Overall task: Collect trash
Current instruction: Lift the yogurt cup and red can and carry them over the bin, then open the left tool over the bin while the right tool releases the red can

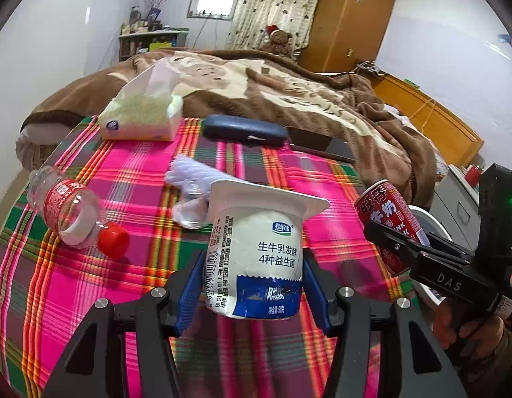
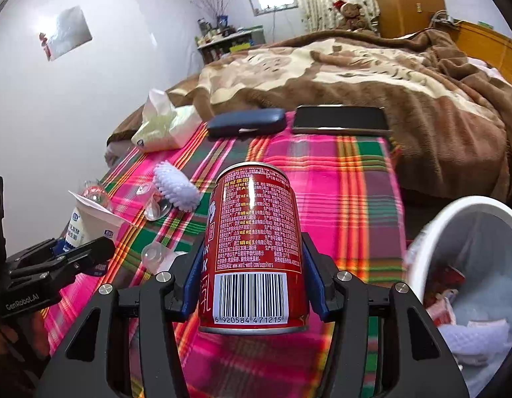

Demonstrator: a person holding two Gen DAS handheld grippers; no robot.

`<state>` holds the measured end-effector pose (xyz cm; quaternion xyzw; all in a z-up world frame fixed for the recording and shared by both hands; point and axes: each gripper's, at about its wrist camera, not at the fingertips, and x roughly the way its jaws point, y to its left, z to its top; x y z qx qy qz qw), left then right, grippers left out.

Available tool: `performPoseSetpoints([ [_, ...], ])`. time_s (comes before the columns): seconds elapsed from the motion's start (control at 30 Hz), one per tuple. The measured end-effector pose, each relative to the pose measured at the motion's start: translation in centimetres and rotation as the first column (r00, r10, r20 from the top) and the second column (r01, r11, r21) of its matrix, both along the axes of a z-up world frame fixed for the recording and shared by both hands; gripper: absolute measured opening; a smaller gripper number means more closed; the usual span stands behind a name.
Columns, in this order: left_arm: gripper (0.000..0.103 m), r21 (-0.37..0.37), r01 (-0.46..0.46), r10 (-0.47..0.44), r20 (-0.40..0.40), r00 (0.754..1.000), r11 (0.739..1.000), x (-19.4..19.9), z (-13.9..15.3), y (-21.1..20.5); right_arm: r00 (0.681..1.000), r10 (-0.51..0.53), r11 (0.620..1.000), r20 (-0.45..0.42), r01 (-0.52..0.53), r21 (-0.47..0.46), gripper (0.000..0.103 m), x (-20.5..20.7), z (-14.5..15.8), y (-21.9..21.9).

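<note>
My left gripper is shut on a white yogurt cup with a blue band, held upright above the plaid cloth; it also shows in the right wrist view. My right gripper is shut on a red milk can, held upright above the cloth; the can shows at the right of the left wrist view. A white trash bin with wrappers inside stands at the right. An empty plastic bottle with a red cap lies on the cloth at the left.
On the plaid cloth lie a tissue pack, a dark blue glasses case, a phone, a white brush and clear plastic bits. A bed with a brown blanket lies behind.
</note>
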<state>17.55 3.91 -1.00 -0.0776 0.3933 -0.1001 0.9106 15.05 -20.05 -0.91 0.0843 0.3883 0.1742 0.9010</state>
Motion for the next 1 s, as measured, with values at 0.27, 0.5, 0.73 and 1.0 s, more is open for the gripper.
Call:
performPoseSetpoints([
  [0.27,0.056,0.003,0.073,-0.073,0.034,0.997,0.997,-1.5,1.5,-3.8,0.997,-0.078,0.997,0.015,0.077,0.016,0.054,-2.1,0.7,-3.3],
  [0.5,0.056,0.026,0.139,-0.140,0.057,0.988,0.990,-1.9,2.2,-8.0,0.988,-0.154,0.988,0.027,0.154,0.025,0.054,-3.7,1.0,-6.6],
  [0.73,0.056,0.028,0.235,-0.236,0.059,0.970,0.972,-2.2,2.5,-13.2,0.966,-0.258,0.966,0.023,0.258,0.018,0.054,-5.2,0.9,-10.7],
  [1.0,0.056,0.019,0.324,-0.325,0.053,0.944,0.946,-1.8,2.2,-18.9,0.930,-0.367,0.930,0.000,0.367,0.008,0.054,-6.0,0.2,-14.4],
])
